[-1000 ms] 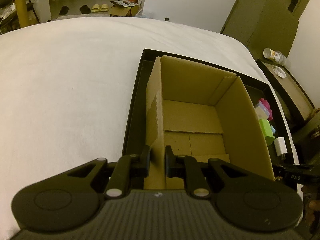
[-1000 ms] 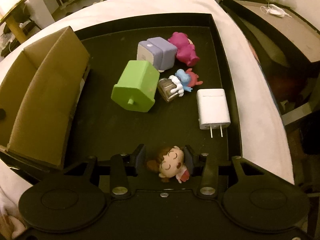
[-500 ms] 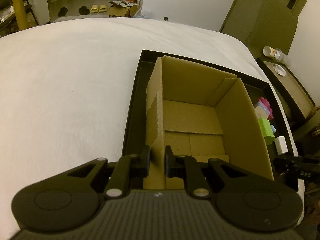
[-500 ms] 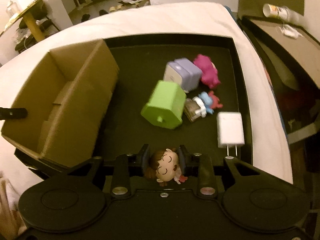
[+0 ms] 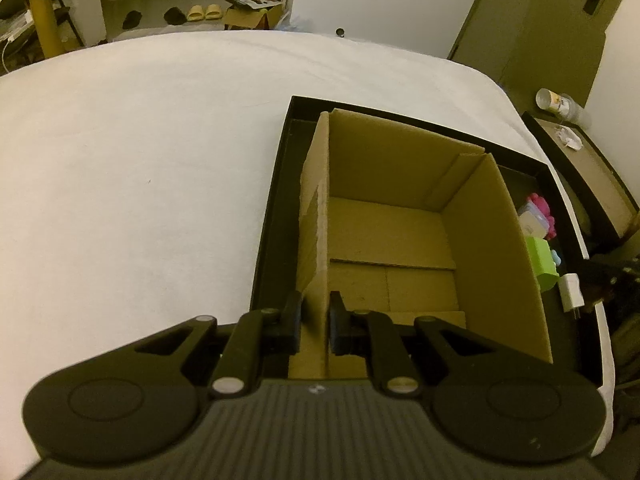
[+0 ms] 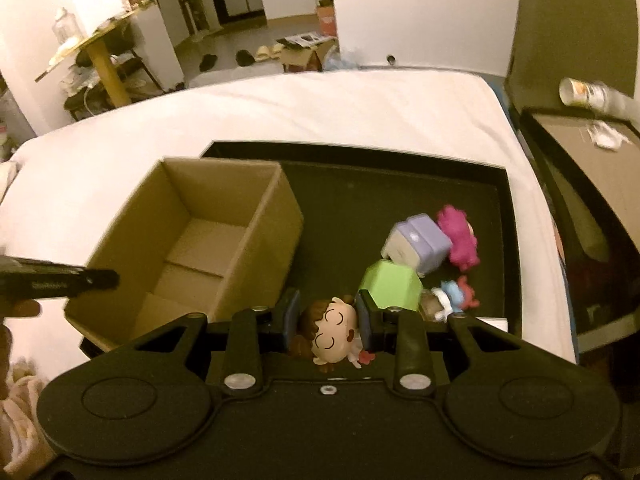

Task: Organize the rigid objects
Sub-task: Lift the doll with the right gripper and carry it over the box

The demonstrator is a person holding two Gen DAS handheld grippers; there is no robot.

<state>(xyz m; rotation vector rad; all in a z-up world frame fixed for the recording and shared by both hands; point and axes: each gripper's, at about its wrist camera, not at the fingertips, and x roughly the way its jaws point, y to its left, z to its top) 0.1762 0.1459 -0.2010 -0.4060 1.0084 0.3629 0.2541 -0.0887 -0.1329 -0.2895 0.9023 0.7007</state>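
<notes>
My right gripper (image 6: 327, 320) is shut on a small doll figure (image 6: 330, 330) with brown hair and closed eyes, held in the air above the black tray (image 6: 352, 152). My left gripper (image 5: 314, 322) is shut on the near left wall of the open cardboard box (image 5: 400, 236), whose inside holds nothing. The box (image 6: 192, 240) stands in the tray's left half. In the right half lie a green block (image 6: 394, 286), a lilac cube (image 6: 418, 246), a magenta figure (image 6: 460, 236) and a small blue-and-red figure (image 6: 456, 294).
The tray (image 5: 276, 184) rests on a white bed (image 5: 140, 160). A white plug charger (image 5: 570, 290) lies at the tray's right edge. A dark bedside stand (image 6: 580, 168) with a tipped cup (image 6: 580, 90) stands right of the bed. Floor clutter lies beyond.
My right gripper closed on the doll figure, lifted it off the tray and swung toward the box. My left gripper kept its hold on the box wall.
</notes>
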